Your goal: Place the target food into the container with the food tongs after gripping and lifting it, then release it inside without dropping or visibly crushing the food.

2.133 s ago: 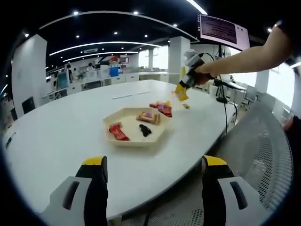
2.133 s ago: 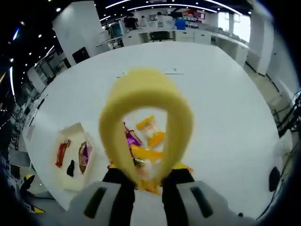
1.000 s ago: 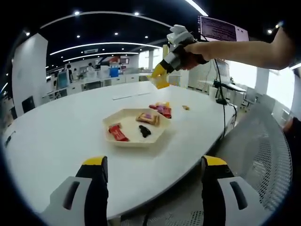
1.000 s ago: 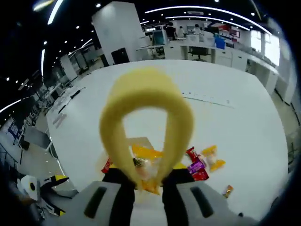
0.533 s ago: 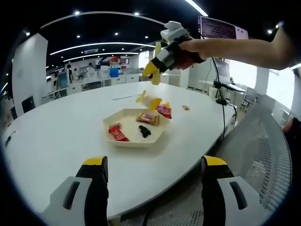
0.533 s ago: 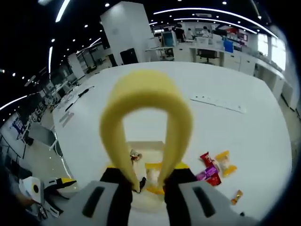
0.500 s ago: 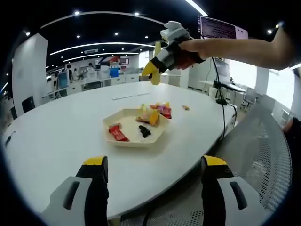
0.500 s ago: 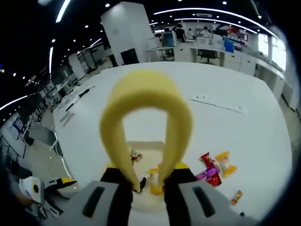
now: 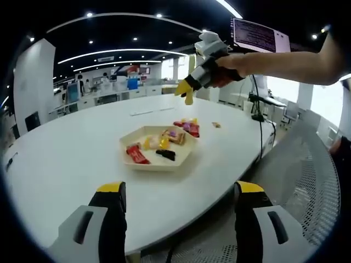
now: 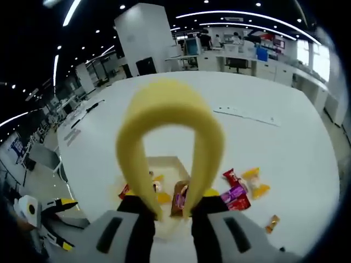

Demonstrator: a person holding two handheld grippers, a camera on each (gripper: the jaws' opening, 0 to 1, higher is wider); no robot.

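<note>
A beige hexagonal tray (image 9: 143, 133) sits on the white table and holds a yellow snack packet (image 9: 153, 142), a red one, a brown one and a black piece. My left gripper (image 9: 180, 190) hangs open and empty over the table's near edge, well short of the tray. High above the tray's far side, my right gripper (image 9: 204, 74) is shut on the yellow food tongs (image 9: 189, 90). In the right gripper view the tongs (image 10: 170, 104) loop up from my right gripper (image 10: 171, 211), their tips empty above the tray (image 10: 164, 163). The yellow packet (image 10: 160, 196) lies inside it.
Several loose wrapped snacks (image 9: 187, 127) (image 10: 241, 186) lie on the table just beyond the tray, with a small candy (image 9: 216, 125) further off. A grey mesh chair (image 9: 307, 175) stands at the right by the table edge. A black cable and stand (image 9: 256, 115) sit at the far right.
The yellow packet has left the tongs and now lies in the tray. My right gripper has risen and drawn back to the right with the tongs empty. The left gripper has stayed still.
</note>
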